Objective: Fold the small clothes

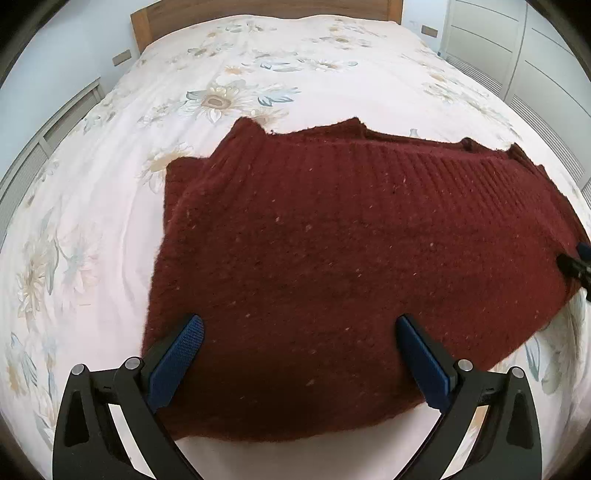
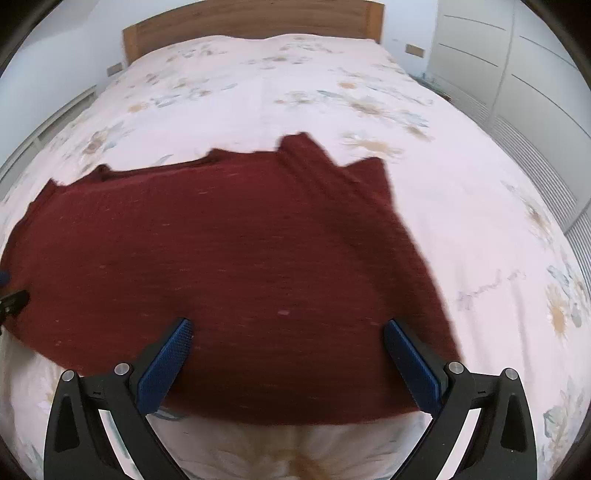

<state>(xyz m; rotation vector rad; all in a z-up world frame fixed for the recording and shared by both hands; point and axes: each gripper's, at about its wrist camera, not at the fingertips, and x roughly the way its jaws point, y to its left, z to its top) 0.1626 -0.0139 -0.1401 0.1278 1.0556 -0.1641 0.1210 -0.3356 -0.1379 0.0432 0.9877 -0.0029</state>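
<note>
A dark red knitted sweater (image 1: 332, 258) lies flat on the bed, folded into a wide block with ribbed edges at the far side. It also shows in the right wrist view (image 2: 221, 258). My left gripper (image 1: 300, 325) is open and empty, hovering over the sweater's near left part. My right gripper (image 2: 288, 328) is open and empty, over the sweater's near right part. The right gripper's tip shows at the right edge of the left wrist view (image 1: 578, 264), beside the sweater.
The bed has a white floral cover (image 1: 110, 240) and a wooden headboard (image 1: 258, 7) at the far end. White wardrobe doors (image 2: 517, 74) stand to the right. A low white unit (image 1: 55, 122) runs along the left.
</note>
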